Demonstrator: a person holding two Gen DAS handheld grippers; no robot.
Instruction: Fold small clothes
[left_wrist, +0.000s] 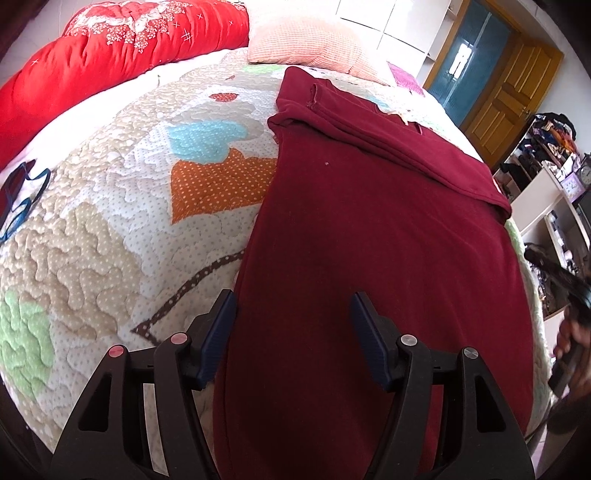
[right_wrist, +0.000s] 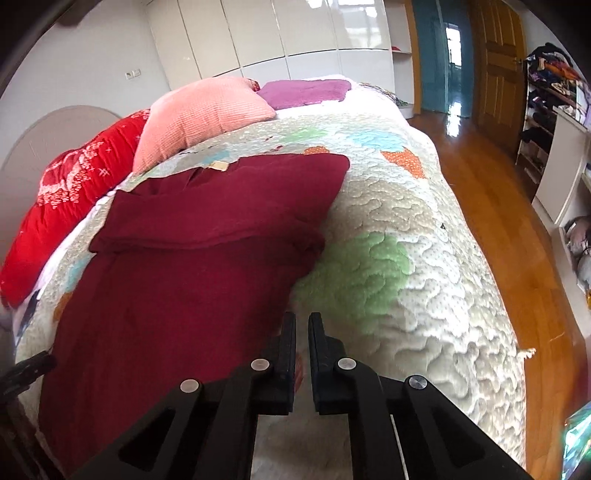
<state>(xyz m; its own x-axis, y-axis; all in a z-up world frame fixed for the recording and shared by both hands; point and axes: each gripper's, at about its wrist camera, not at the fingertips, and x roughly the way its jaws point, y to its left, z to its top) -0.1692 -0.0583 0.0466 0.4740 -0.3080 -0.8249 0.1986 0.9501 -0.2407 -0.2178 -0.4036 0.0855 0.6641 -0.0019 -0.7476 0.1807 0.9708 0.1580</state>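
Observation:
A dark red garment (left_wrist: 369, 229) lies flat on the quilted bed, its sleeves folded across the top. It also shows in the right wrist view (right_wrist: 184, 266). My left gripper (left_wrist: 293, 317) is open and empty, hovering over the garment's near left edge. My right gripper (right_wrist: 302, 325) has its jaws nearly together with a narrow gap, empty, just off the garment's right edge over the quilt. The right gripper and the hand holding it show at the far right of the left wrist view (left_wrist: 572, 317).
A patchwork quilt (left_wrist: 110, 229) covers the bed. A red duvet (left_wrist: 110, 48) and a pink pillow (right_wrist: 199, 114) lie at the head, with a purple cloth (right_wrist: 306, 90) behind. Wooden floor (right_wrist: 498, 206), a door and cluttered shelves (right_wrist: 546, 103) are to the right.

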